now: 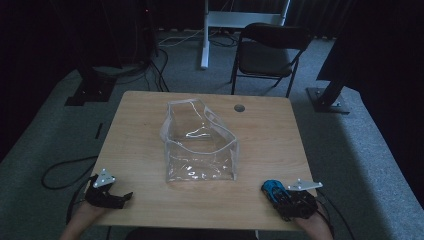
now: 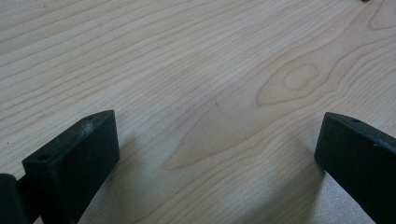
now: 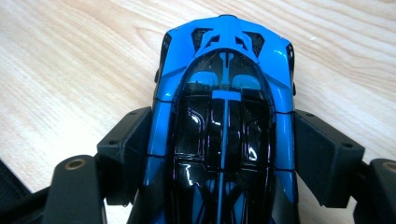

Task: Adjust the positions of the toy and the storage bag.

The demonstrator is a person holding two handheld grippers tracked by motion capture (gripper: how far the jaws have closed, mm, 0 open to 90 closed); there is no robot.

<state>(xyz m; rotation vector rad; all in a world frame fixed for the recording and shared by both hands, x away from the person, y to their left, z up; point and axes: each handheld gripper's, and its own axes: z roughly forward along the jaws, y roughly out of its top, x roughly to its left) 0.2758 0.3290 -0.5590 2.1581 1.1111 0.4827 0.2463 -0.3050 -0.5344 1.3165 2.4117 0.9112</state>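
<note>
Currently the right gripper (image 3: 224, 154) is clamped on the blue car (image 3: 224, 116); the left gripper (image 2: 219, 154) rests with fingers apart on the worktop (image 1: 135, 150). Next step, likely: carry the car to the clear pouch (image 1: 200, 145), which calls for a lift clear of its rim.

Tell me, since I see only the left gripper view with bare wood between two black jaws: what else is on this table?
Observer: A clear plastic pouch stands at the table's middle, its top open.
Operator: Anything near the other hand?
Observer: Yes, a blue and black toy car sits between the right gripper jaws, which press on both its sides.
Operator: Where is that on the table?
Observer: At the near right corner of the table, while the left gripper, jaws apart, sits at the near left edge.
</note>
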